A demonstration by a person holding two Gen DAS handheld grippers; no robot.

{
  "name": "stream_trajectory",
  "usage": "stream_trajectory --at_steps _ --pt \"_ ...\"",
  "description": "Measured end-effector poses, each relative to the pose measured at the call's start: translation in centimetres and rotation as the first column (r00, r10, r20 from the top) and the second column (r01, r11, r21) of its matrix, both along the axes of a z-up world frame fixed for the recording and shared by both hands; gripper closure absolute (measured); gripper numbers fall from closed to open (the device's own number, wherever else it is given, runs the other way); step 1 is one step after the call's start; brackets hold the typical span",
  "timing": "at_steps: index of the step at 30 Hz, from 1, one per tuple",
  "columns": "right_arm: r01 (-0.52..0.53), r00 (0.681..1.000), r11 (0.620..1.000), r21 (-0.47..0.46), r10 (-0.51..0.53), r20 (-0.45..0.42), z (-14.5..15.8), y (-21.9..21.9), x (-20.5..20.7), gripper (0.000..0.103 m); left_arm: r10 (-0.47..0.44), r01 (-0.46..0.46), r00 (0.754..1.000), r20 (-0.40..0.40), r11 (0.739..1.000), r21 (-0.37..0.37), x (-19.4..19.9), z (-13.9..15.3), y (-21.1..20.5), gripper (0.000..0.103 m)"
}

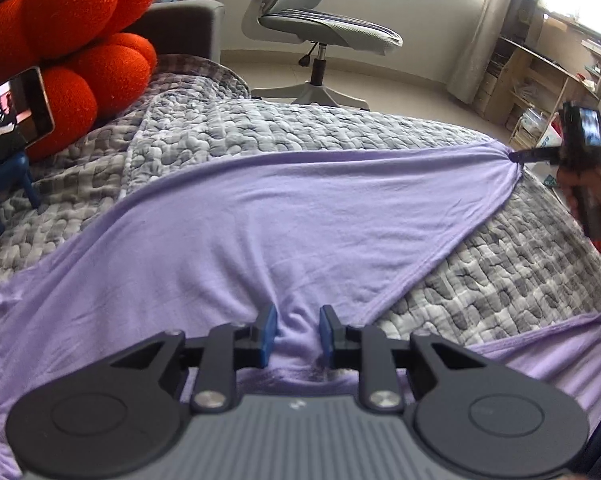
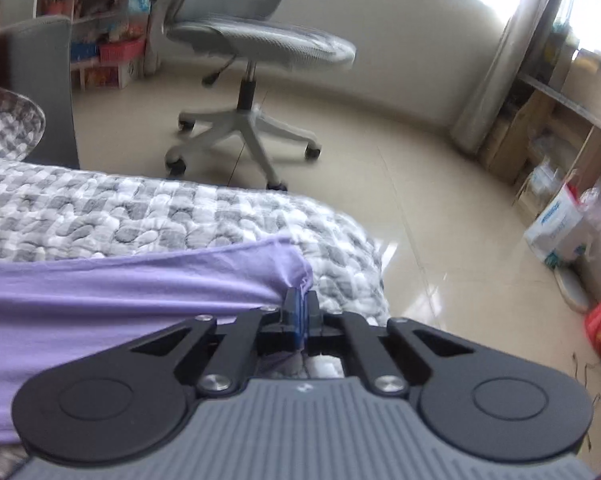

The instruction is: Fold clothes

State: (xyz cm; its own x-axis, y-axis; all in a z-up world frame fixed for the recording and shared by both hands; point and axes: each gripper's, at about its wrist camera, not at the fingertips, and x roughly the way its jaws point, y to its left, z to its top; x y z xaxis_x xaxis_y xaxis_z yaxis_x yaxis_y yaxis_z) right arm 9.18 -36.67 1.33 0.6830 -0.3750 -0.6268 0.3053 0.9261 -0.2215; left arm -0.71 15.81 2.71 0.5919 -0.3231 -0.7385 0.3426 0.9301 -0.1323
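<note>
Mid-fold, the lilac garment [image 1: 284, 216] lies stretched across the bed [image 1: 520, 280]; right gripper [image 2: 301, 312] pinches its far-right corner, left gripper [image 1: 297, 334], part-open, straddles a near bunch; next, probably carry the corner leftwards

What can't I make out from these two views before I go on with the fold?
- Purple garment: left wrist view, its near part hidden under the left gripper, its sides cut off by the frame.
- Pinched corner: right wrist view, buried between the right gripper pads.
- Shelf contents: right wrist view, blurred and small.
- Phone screen: left wrist view, cut by the edge.
</note>
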Motion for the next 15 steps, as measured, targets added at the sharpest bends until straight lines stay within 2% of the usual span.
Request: stream_trajectory --at_steps 3,5,8,12,15 --pt "0.015 1.000 1.000 0.019 -0.014 -0.009 0.1 -0.3 0.2 0.102 0.017 -0.017 1.000 0.006 1.000 -0.015 -0.4 0.5 0.6 0.080" --pt "0.042 0.999 0.997 0.059 -0.043 0.014 1.0 -0.6 -0.4 0.089 0.045 -0.044 0.999 0.024 0.999 -0.032 -0.9 1.2 1.5 0.080" --pt "0.056 0.996 0.995 0.080 -0.061 0.068 2.6 -0.1 -1.2 0.087 0.094 -0.091 0.995 0.037 0.993 -0.075 -1.9 2.1 3.7 0.079" --pt "-0.111 0.991 0.987 0.115 0.101 0.093 4.4 3.6 -0.5 0.087 0.145 -0.144 0.989 0.011 0.985 -0.091 -2.5 1.8 5.9 0.079" --pt "-0.283 0.959 0.941 0.187 0.277 0.056 4.7 8.4 1.1 0.087 0.171 -0.171 0.985 -0.013 0.979 -0.107 -2.4 1.4 6.2 0.079"
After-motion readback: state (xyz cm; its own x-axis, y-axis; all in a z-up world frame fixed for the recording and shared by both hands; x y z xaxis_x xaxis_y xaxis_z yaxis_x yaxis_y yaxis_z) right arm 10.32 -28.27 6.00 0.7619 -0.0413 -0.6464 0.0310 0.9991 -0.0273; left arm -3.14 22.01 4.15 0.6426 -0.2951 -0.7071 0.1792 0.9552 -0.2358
